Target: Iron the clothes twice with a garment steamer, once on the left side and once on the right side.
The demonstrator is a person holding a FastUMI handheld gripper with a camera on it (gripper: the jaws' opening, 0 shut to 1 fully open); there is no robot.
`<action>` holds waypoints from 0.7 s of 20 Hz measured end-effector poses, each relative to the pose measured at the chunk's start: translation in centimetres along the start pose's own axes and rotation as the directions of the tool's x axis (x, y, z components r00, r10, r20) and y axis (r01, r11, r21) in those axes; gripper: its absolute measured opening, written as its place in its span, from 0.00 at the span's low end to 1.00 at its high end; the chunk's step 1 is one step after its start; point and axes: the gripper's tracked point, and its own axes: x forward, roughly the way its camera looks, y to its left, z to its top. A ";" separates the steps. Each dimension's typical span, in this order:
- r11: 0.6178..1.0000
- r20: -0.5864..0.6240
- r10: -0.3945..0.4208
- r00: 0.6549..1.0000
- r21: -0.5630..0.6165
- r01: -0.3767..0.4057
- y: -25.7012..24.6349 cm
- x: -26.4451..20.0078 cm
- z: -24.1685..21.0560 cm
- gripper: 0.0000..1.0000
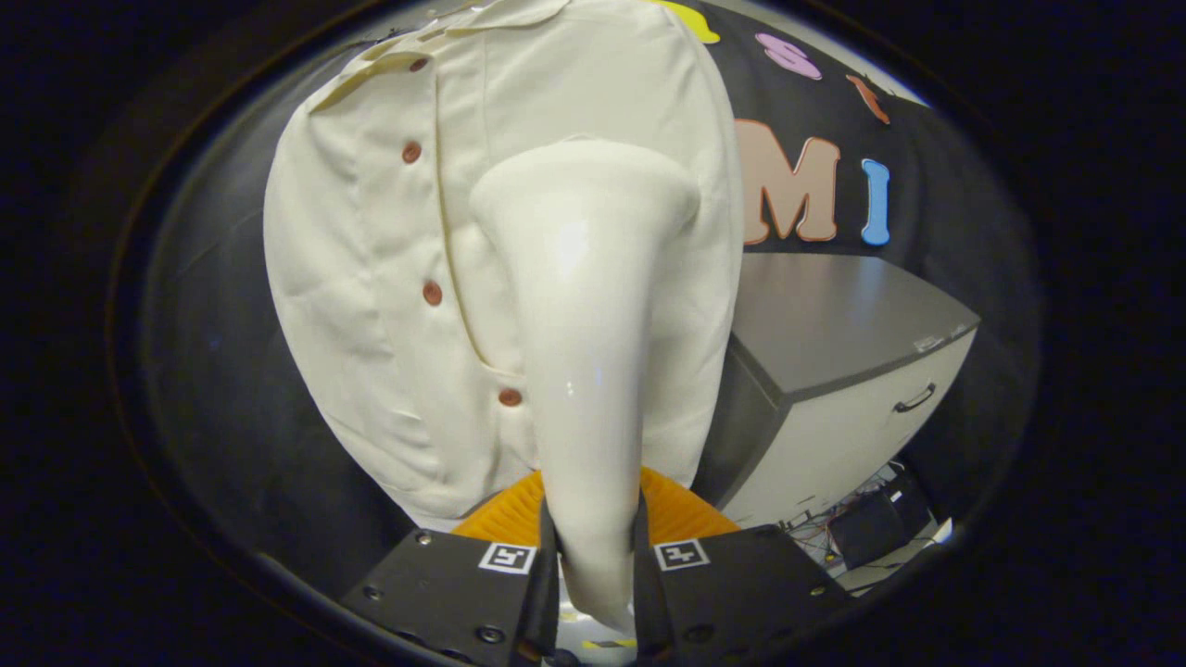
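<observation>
A glossy white garment steamer [584,324] stands up from between my fingers, its handle clamped by my gripper [593,547], which is shut on it. Its wide head sits against the front of a cream short-sleeved shirt [371,278] that hangs just ahead. The head covers the shirt's middle, to the right of the button row with brown buttons [432,293]. The steamer hides part of the shirt's right half.
A grey cabinet [834,324] with a white drawer front and a dark handle [914,399] stands to the right of the shirt. Cables and a black box [871,523] lie on the floor below it. An orange ribbed part [505,519] shows behind the fingers.
</observation>
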 end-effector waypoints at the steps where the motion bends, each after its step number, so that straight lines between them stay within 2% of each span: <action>1: 1.000 -0.022 -0.002 1.000 -0.002 0.002 0.0 0.3 -1.3 0.33; 8: 1.000 -0.155 -0.012 0.988 0.018 0.015 -0.7 1.8 -7.8 0.33; 14: 0.998 -0.208 -0.004 0.978 0.057 0.017 -1.2 2.2 -10.3 0.33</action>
